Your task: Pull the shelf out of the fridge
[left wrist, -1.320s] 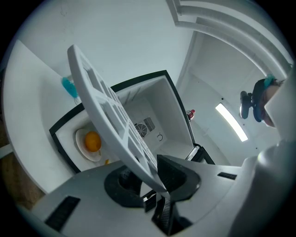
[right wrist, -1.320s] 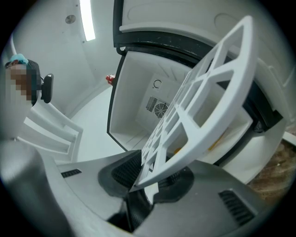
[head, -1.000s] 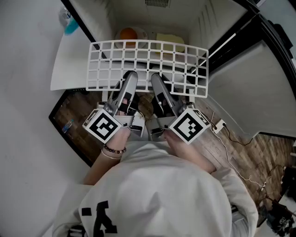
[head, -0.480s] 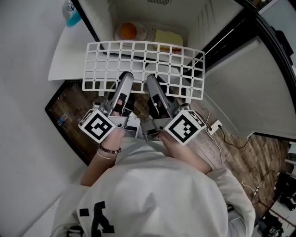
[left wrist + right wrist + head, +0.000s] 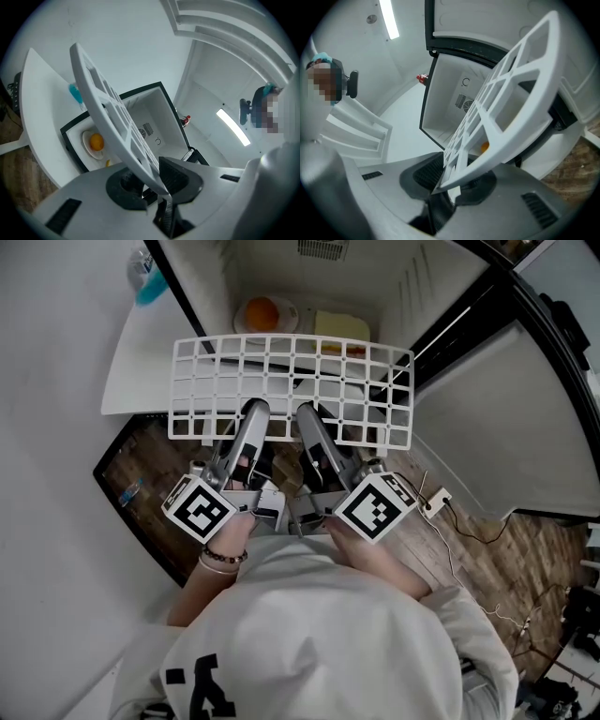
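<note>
Both clenched on shelf [image 5: 520, 133] – left tool [image 5: 255, 411], right tool [image 5: 305, 413], fridge [image 5: 375, 277] holding orange [image 5: 262, 310] on plate [image 5: 289, 309]

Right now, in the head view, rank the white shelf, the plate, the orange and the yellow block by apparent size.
1. white shelf
2. plate and yellow block: look alike; the block is partly hidden by the shelf
3. orange

Brown wood-plank floor [image 5: 525, 549] lies beneath and to the right of the right gripper [image 5: 305, 411], with a small white box [image 5: 433, 497] resting on it near that gripper. A plain white wall [image 5: 47, 521] rises to the left of the left gripper [image 5: 255, 409]. A long strip light [image 5: 233, 126] glows on the white ceiling ahead of it.
</note>
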Tool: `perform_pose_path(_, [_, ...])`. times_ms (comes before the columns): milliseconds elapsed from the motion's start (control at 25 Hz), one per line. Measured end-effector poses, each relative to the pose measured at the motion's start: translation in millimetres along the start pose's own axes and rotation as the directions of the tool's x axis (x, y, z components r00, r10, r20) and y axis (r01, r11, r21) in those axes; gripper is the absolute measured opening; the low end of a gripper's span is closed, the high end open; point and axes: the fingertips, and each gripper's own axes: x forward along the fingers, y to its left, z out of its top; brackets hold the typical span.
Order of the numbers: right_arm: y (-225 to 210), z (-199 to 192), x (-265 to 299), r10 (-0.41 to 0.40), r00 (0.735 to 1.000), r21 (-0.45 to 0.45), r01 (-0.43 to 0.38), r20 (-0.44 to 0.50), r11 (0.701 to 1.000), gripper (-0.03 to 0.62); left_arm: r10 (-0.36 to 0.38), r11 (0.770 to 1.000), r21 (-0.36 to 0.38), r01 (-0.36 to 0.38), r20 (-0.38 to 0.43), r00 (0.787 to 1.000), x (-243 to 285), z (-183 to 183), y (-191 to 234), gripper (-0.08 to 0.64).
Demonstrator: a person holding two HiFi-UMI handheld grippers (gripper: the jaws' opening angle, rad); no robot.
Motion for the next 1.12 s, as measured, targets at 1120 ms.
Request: perform_pose_path(1120, [53, -34, -66, -0.015, 0.999, 0.004, 0.015, 0.052, 1.000, 0.091, -0.065, 0.997, -0.030, 0.064, -0.027, 0.998, -72, -9, -44, 0.077])
